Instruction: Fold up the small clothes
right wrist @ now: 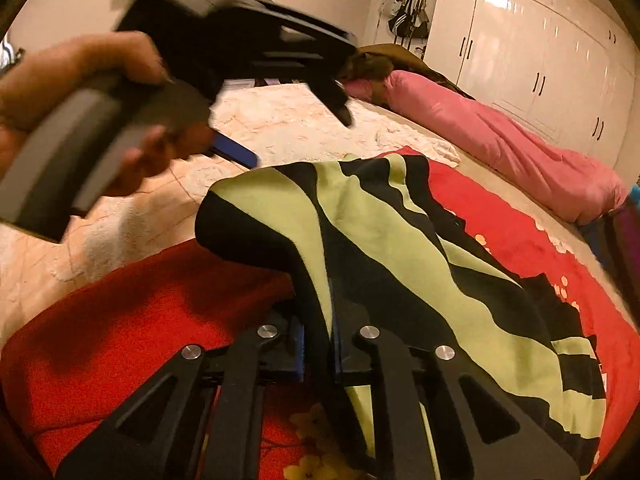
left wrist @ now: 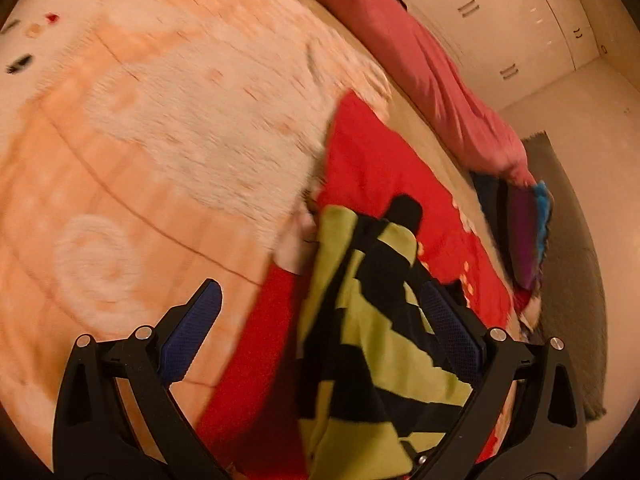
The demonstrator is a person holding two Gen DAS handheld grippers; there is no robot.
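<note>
Open peach blanket [left wrist: 100, 160] left of the red blanket [left wrist: 372, 168]: flat, open passage. On red blanket the striped green-black garment [right wrist: 360, 232] heaps up, draping over the left gripper [left wrist: 320, 320] right finger and pinched by the right gripper [right wrist: 318, 344]. Pink duvet roll [right wrist: 500, 140] walls the red blanket's far side; dark cushion [left wrist: 520, 232] at its corner.

The left wrist camera looked steeply down, close over the bed. The right wrist camera sat low, facing the wardrobe [right wrist: 520, 52] at 1 o'clock. Both shared the striped garment [left wrist: 372, 328] [right wrist: 400, 248].
</note>
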